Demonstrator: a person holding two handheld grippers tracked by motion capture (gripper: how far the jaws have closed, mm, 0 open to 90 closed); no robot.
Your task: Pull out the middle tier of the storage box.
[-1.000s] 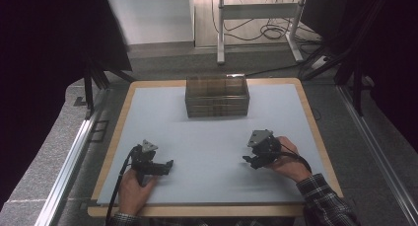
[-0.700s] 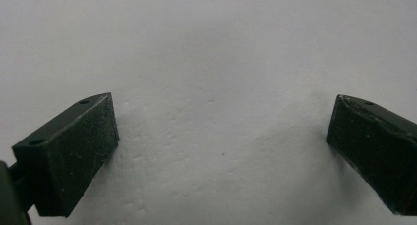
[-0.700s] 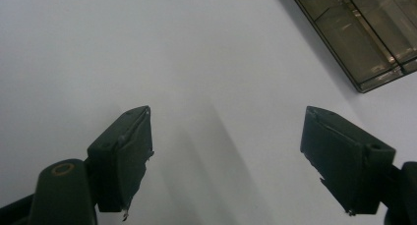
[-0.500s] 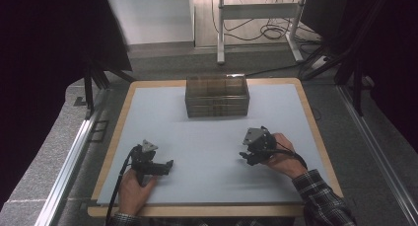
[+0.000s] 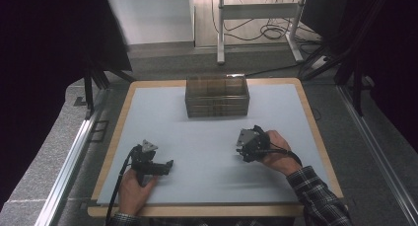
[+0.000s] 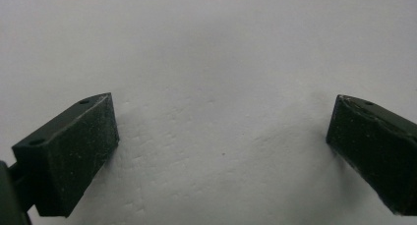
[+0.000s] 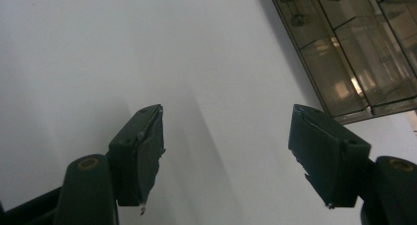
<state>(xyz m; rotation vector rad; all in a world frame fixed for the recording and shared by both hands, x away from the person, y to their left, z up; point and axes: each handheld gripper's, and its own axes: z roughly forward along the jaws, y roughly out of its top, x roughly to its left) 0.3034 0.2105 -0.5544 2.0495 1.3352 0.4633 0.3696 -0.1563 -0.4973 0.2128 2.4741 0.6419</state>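
The right gripper (image 7: 226, 151) has its jaws well apart with nothing between them, and they have just been closing a little; past the pads (image 7: 140, 151) lies bare mat, with the clear box (image 7: 354, 48) further off. The left gripper (image 6: 221, 151) is also spread wide and empty, pads (image 6: 74, 151) just above the pale mat (image 6: 221, 48).

In the high view the left gripper (image 5: 165, 168) sits at the near left, the right gripper (image 5: 240, 148) at the near right, and the clear box (image 5: 217, 96) stands at the far middle of the mat (image 5: 197, 137), well apart from both.

The box looks like stiff, smoke-tinted plastic with inner dividers, probably light, smooth enough to slip, and liable to crack if squeezed hard. A wall's top rim or a divider seems the best place to pinch it.

Whether a lid closes it is unclear, and the small items in its far compartments are too blurred to identify.
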